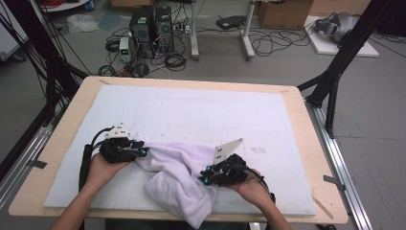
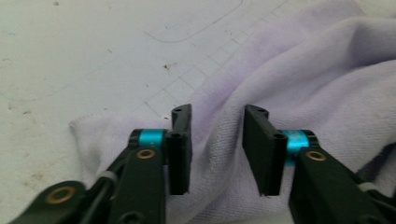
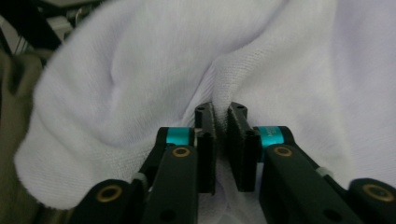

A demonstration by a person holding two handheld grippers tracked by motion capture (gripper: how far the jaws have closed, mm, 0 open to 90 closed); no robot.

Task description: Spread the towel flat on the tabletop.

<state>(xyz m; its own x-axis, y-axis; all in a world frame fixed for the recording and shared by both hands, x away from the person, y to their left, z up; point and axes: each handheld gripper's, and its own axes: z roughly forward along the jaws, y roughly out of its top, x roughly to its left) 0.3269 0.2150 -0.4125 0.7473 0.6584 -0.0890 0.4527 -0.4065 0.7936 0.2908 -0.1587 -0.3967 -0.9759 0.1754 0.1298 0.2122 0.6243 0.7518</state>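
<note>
1. Your towel (image 1: 177,175) lies crumpled on the near half of the table (image 1: 306,143), between your two hands. Its long axis runs on a slant from the far left, beside your left gripper (image 1: 142,152), down to the near edge, where one end hangs just over the table's lip.
2. The bunched, folded bulk points toward you; the thinner end points toward your left gripper.
3. In the left gripper view, your left gripper (image 2: 217,142) has its jaws standing apart with a plain gap; towel (image 2: 299,93) cloth lies under and beyond them, and the pads press on nothing. One corner of the cloth lies flat on the mat to the left.
4. In the right gripper view, your right gripper (image 3: 220,135) has its jaws nearly together with a thin fold of towel (image 3: 140,79) pinched between the pads.
5. Your right gripper (image 1: 207,175) sits at the towel's right side, near the middle of its length.
6. The table is pale wood covered by a white mat (image 1: 201,110) with faint drawn outlines and small stains.
7. Beyond the table, the grey floor (image 1: 287,67) holds two computer towers (image 1: 151,26), loose cables (image 1: 268,43), cardboard boxes (image 1: 282,13) and black frame legs (image 1: 342,57).
</note>
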